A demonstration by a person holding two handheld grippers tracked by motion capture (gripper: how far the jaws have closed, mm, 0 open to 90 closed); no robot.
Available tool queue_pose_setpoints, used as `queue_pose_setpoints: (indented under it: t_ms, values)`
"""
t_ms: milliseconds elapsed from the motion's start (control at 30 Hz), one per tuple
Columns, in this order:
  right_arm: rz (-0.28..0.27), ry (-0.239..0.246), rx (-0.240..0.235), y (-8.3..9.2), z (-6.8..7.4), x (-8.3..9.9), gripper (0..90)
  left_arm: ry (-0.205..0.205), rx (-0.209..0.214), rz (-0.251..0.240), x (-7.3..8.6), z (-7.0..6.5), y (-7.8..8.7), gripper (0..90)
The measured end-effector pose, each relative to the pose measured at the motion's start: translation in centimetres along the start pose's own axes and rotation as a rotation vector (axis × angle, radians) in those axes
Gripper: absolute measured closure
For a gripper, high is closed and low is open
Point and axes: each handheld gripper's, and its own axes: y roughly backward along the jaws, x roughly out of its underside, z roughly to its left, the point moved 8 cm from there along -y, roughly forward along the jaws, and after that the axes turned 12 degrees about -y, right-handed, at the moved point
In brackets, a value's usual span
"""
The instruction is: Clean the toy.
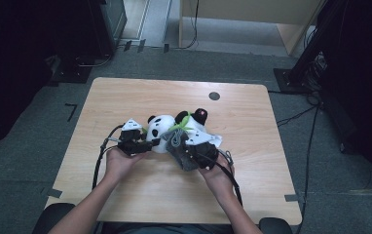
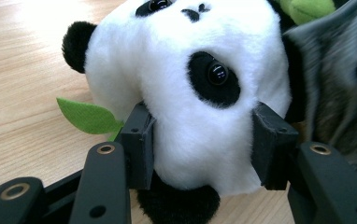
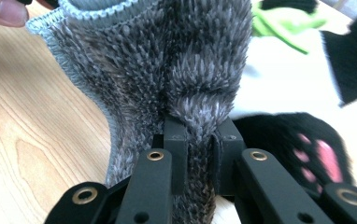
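- Your right tongs are clamped on one grey fuzzy garment.
- Your left tongs are clamped on one panda plush's head.
- Both things lie mid-surface, touching.

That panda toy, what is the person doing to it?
A person at a wooden table works with a gripper in each hand. The left gripper squeezes the plush panda by its head. The right gripper pinches a fold of a fuzzy grey knitted garment that lies against the panda's body. It looks like a little piece of clothing for the toy.
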Motion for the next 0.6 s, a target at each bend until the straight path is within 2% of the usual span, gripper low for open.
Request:
queue_pose_setpoints:
  t_ms: [300,600]
  values:
    - [-0.019,-0.025,0.019,2.2,-1.6,0.1,80.7,0.000,0.003,-0.001,0.0,0.0,-0.1,49.2]
    - [-0.058,-0.147,0.012,4.5,-4.9,0.5,80.3,0.009,0.007,-0.003,-0.1,-0.2,-0.2,49.4]
